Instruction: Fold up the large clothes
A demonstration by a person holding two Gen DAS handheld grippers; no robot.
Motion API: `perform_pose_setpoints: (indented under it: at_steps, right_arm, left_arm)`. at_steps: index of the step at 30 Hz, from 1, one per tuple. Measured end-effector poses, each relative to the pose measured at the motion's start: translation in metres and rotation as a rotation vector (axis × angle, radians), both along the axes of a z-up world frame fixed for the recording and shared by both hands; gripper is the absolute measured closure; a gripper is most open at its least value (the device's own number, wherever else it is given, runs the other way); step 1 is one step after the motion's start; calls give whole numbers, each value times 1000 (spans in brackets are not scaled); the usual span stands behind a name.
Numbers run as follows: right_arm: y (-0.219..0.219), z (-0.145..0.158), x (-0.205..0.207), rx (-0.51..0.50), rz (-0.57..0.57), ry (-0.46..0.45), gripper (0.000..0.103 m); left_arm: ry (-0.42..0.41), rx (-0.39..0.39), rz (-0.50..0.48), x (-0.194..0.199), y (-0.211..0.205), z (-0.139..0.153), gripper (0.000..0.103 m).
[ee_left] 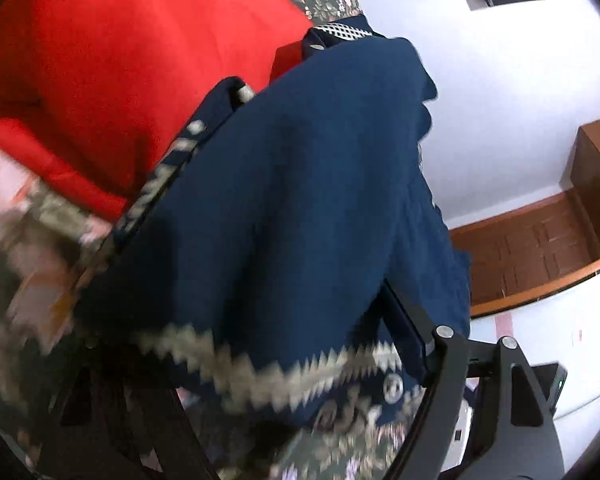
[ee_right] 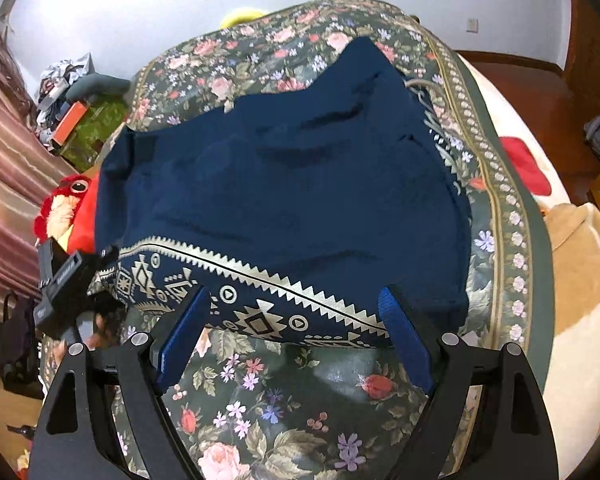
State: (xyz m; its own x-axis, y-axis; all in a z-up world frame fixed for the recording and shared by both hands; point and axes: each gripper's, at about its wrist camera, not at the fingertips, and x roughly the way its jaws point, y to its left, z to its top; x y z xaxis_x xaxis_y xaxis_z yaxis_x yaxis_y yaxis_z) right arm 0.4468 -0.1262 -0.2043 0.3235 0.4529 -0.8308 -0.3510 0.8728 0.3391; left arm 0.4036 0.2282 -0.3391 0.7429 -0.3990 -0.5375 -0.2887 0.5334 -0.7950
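A navy blue garment [ee_right: 284,184] with a cream zigzag hem band [ee_right: 260,316] lies spread on the floral bedspread [ee_right: 284,392]. My right gripper [ee_right: 296,300] is open over the near hem; its blue pads [ee_right: 408,340] stand wide on either side of the band and do not press it. My left gripper [ee_right: 76,276] sits at the hem's left corner. In the blurred left wrist view the garment [ee_left: 300,180] fills the space between the wide-apart fingers of the left gripper [ee_left: 252,300]. Cloth hides its left finger, and no pinch shows.
A red cushion or blanket [ee_left: 120,60] and a red plush toy [ee_right: 72,204] lie just left of the garment. A beige blanket [ee_right: 572,280] covers the bed's right side. Clutter [ee_right: 68,92] sits by the curtain, and a wooden floor [ee_left: 540,248] shows beyond the bed.
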Motion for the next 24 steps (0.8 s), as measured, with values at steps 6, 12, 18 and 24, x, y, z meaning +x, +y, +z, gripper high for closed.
perform_pose_setpoints:
  at_steps: [6,12,18,24]
  right_arm:
    - [8,-3,-2,-23,12,5,19]
    - [17,5,-5,-37,32,-1,19]
    - [30,21,-7,-53,61,-45,19]
    - [55,33,-2,-35,88,-82,19]
  left_arm:
    - [33,43,20,2,-2,10,51]
    - [14,230,-7,-16,-19,51,81]
    - [-120,442,-34,-44,-52,138,87]
    - [-265,555,-17,-70,-71,214,87]
